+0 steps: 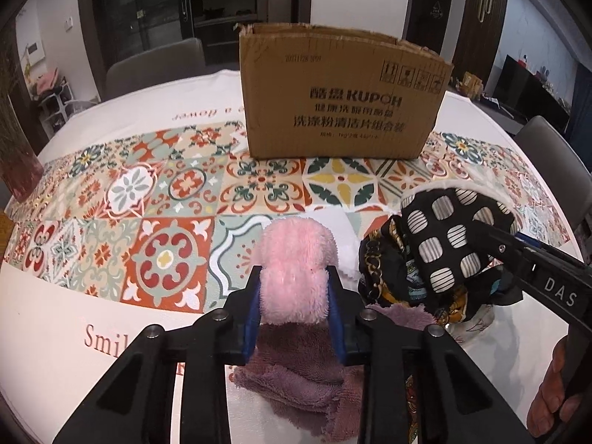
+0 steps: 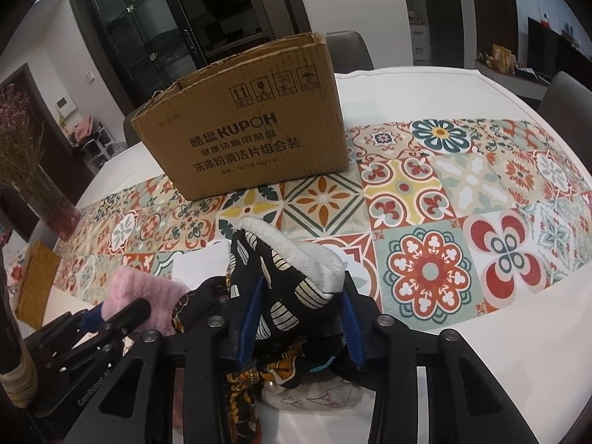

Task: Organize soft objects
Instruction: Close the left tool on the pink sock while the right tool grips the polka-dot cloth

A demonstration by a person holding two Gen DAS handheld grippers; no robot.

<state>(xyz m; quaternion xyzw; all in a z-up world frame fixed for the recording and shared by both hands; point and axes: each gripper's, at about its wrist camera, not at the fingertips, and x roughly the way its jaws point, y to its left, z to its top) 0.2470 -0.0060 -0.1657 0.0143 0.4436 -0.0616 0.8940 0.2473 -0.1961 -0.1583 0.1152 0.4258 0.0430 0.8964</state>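
A fluffy pink cloth (image 1: 296,266) is being pinched by the left hand-held gripper (image 1: 295,298) just above the worktop (image 1: 74,318). A black spotted cloth (image 2: 281,288) with a white fold is being pinched by the right hand-held gripper (image 2: 299,314). A patterned scarf (image 2: 259,373) is lying tangled beneath it and risks being dragged along. The cardboard box (image 1: 340,92) is being kept well apart, so either soft bundle could be slipping free on the way.

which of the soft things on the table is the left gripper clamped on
The fluffy pink cloth, squeezed between the left gripper jaws. The black spotted cloth is in the right gripper instead, and the mauve towel lies loose underneath.
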